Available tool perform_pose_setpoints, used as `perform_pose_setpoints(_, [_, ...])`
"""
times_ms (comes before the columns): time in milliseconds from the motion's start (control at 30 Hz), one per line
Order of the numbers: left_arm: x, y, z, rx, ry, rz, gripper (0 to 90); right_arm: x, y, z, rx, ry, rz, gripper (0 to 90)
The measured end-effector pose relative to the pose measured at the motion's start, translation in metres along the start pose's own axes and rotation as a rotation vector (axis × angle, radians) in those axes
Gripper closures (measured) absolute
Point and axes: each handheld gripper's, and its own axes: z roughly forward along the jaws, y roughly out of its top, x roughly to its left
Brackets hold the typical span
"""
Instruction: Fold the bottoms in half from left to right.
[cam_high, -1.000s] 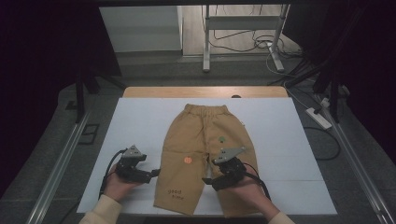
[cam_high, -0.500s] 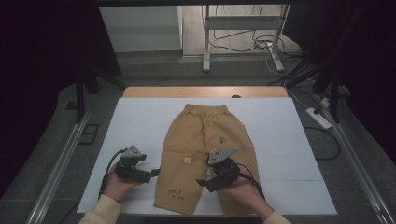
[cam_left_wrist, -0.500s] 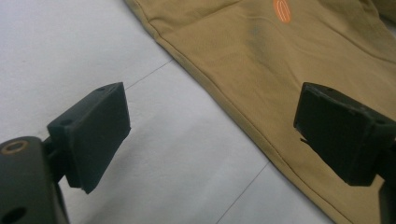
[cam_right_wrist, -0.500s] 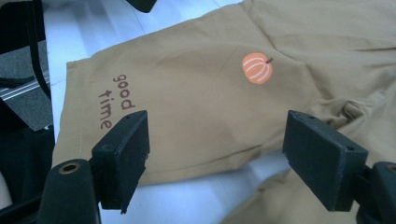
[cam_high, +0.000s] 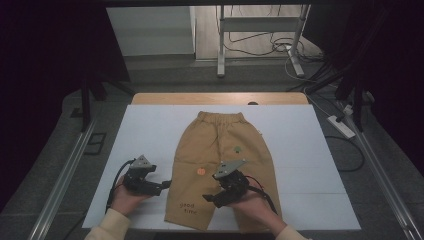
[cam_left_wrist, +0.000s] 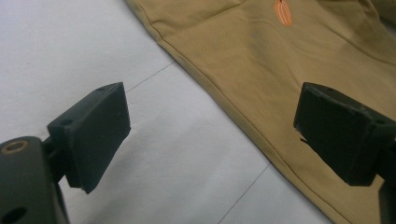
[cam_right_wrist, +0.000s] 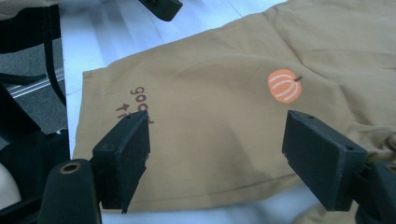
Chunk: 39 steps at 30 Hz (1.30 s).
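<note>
A white rectangular table sheet is carrying a pair of tan cotton children's trousers, lying flat at its middle, waistband away from the person. The right gripper is hovering over the trousers' inner legs, jaws spread wide and gripping nothing. The left gripper is sitting just beside the trousers' left outer seam, jaws likewise gaping and empty. A small orange pumpkin print is showing between the grippers.
</note>
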Motion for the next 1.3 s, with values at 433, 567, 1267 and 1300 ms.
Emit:
perform_pose_setpoints(433, [0.001, -0.001, -0.001, -0.004, 0.001, -0.005, 10.8, 0.013, 0.009, 0.011, 0.004, 0.030, -0.023, 23.5])
perform_pose_setpoints(567, [0.002, 0.000, -0.001, -0.004, 0.001, -0.005, 10.8, 0.017, 0.011, 0.015, 0.006, 0.037, -0.030, 23.5])
perform_pose_setpoints(1267, [0.003, 0.001, 0.001, -0.008, -0.010, -0.011, 10.9, 0.032, 0.016, 0.041, 0.046, 0.085, -0.064, 23.5])
perform_pose_setpoints(1300, [0.003, 0.001, 0.002, -0.007, -0.011, -0.010, 10.9, 0.033, 0.017, 0.043, 0.040, 0.086, -0.064, 23.6])
